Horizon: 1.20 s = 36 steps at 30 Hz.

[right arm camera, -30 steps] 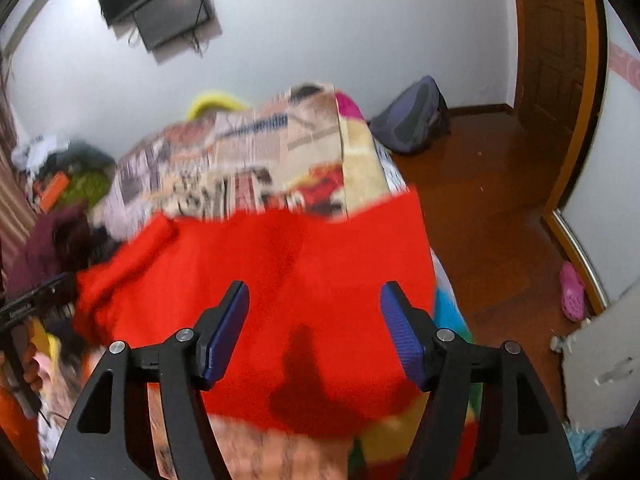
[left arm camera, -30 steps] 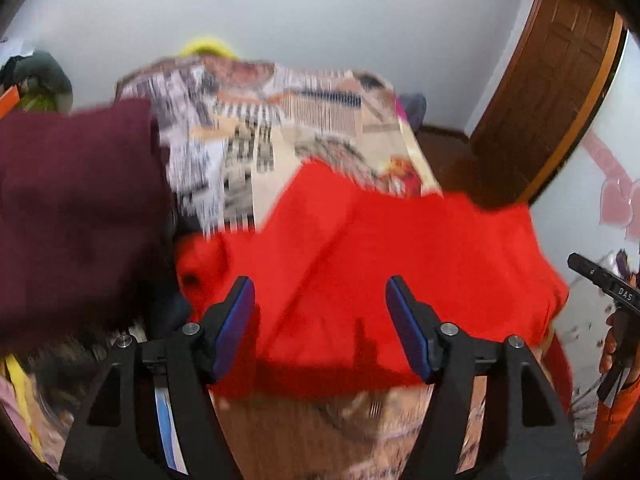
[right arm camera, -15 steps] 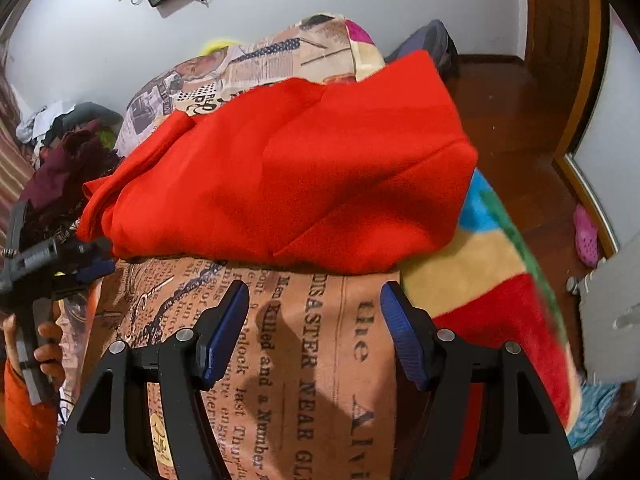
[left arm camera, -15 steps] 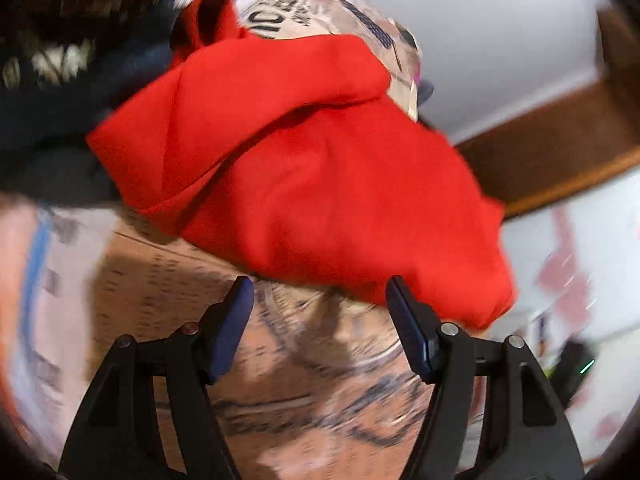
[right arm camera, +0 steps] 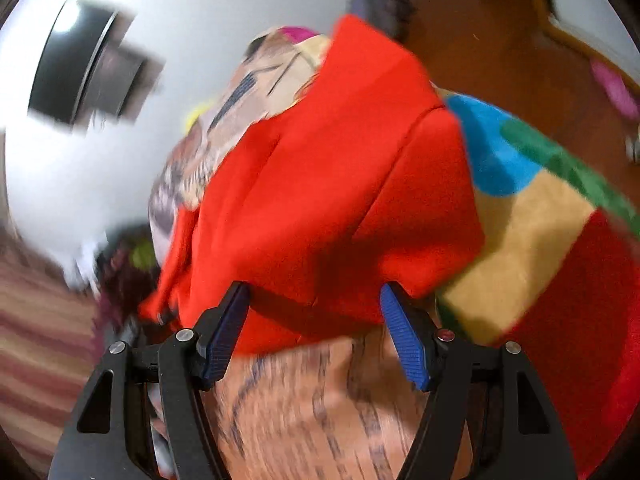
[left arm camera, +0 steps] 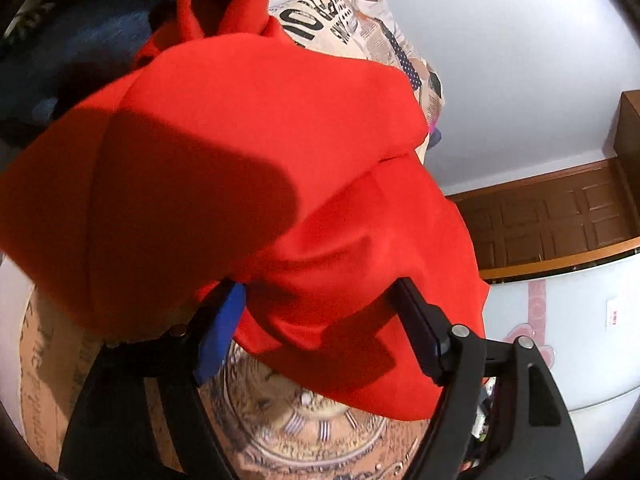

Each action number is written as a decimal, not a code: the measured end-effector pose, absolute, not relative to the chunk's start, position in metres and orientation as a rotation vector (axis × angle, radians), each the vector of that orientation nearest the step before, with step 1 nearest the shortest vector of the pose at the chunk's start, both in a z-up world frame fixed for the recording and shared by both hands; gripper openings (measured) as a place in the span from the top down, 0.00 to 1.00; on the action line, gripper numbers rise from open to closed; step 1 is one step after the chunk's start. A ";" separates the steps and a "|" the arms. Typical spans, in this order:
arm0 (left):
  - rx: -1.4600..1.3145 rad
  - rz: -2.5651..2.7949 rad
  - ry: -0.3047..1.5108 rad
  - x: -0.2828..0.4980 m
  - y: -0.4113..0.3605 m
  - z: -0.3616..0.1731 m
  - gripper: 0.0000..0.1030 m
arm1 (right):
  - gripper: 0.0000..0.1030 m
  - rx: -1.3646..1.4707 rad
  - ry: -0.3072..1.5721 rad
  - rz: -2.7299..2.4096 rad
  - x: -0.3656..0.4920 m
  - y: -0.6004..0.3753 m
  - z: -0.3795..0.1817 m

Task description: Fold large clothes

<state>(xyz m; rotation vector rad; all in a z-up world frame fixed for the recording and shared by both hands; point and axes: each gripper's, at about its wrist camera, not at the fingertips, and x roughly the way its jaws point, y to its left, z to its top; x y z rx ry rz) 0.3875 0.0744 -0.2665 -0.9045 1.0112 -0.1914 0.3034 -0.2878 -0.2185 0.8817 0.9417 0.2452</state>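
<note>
On the bed, over the newspaper-print sheet (left arm camera: pixel 304 420), your left gripper (left arm camera: pixel 320 316) points steeply down at the near edge of the folded red garment (left arm camera: pixel 248 128), rolled to one side; its fingers (left arm camera: pixel 222 332) are opening, wide apart, with red cloth bulging between them, not pinched. Your right gripper (right arm camera: pixel 314 322) tilts down likewise, its fingers (right arm camera: pixel 404 340) wide at the garment's hem (right arm camera: pixel 320 208), gripping nothing. Lettering on the sheet is too blurred to read.

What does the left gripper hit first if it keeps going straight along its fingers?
Likely the folded red fabric garment: its near edge already lies between the opening fingers of the left gripper, above the newspaper-print bedspread. Depth is uncertain.
</note>
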 end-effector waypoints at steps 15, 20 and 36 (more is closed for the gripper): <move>-0.510 -0.198 0.959 0.365 0.033 -0.228 0.91 | 0.83 0.810 0.936 0.245 0.328 -0.274 -0.222; -0.448 -0.265 0.927 0.341 0.028 -0.198 0.92 | 0.89 0.721 0.917 0.270 0.309 -0.289 -0.205; -0.343 -0.351 1.028 0.210 0.044 -0.200 0.85 | 0.76 0.326 0.954 0.305 0.219 -0.270 -0.167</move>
